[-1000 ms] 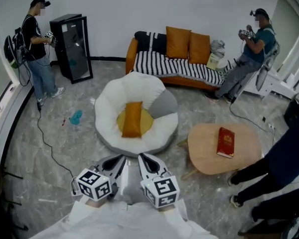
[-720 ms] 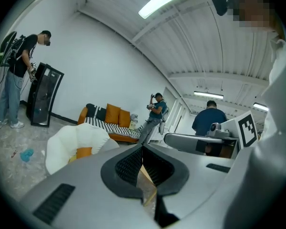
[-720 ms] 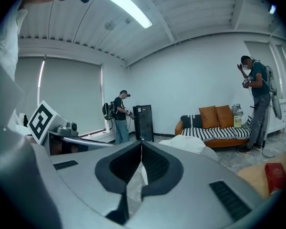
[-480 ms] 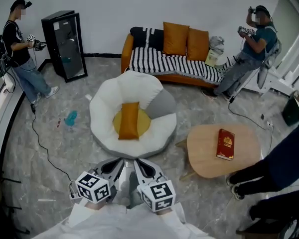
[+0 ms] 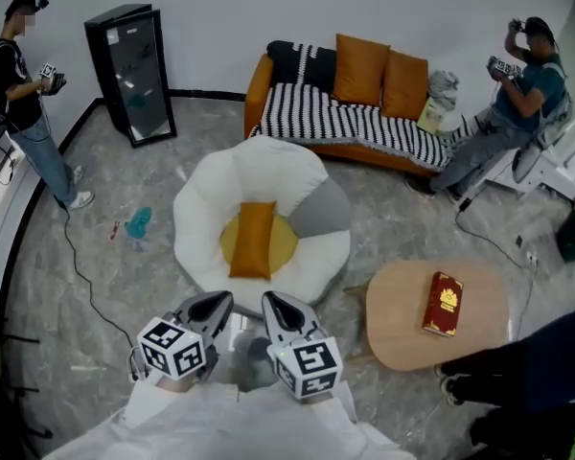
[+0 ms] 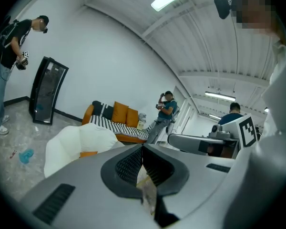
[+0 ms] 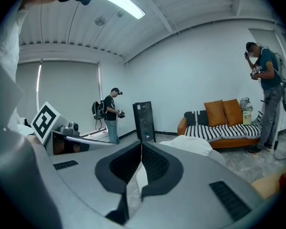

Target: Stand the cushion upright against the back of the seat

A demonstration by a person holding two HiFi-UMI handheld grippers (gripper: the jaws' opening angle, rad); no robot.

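An orange cushion (image 5: pixel 254 240) lies flat on the yellow seat of a round white padded chair (image 5: pixel 220 185), with a grey cushion (image 5: pixel 318 209) at the seat's right. Both grippers hover side by side just short of the chair's near rim, apart from the cushion. My left gripper (image 5: pixel 209 307) is shut and holds nothing, and so is my right gripper (image 5: pixel 280 307). In the left gripper view the shut jaw tips (image 6: pixel 143 149) point past the white chair (image 6: pixel 78 140), where a strip of the orange cushion (image 6: pixel 88 153) shows. The right gripper view's shut tips (image 7: pixel 141 147) face the chair (image 7: pixel 195 144).
A round wooden table (image 5: pixel 402 314) bearing a red book (image 5: pixel 443 303) stands right of the chair. A striped sofa (image 5: pixel 364 127) with orange cushions lines the back wall, a black cabinet (image 5: pixel 129 73) at back left. People stand at left (image 5: pixel 24 94) and right (image 5: pixel 517 103). A cable (image 5: pixel 81 276) and a teal object (image 5: pixel 139 223) lie on the floor.
Both grippers have travelled together with the head view; sofa and table now sit further right in the picture. The jaws stayed shut. The cushion has not moved on the seat.
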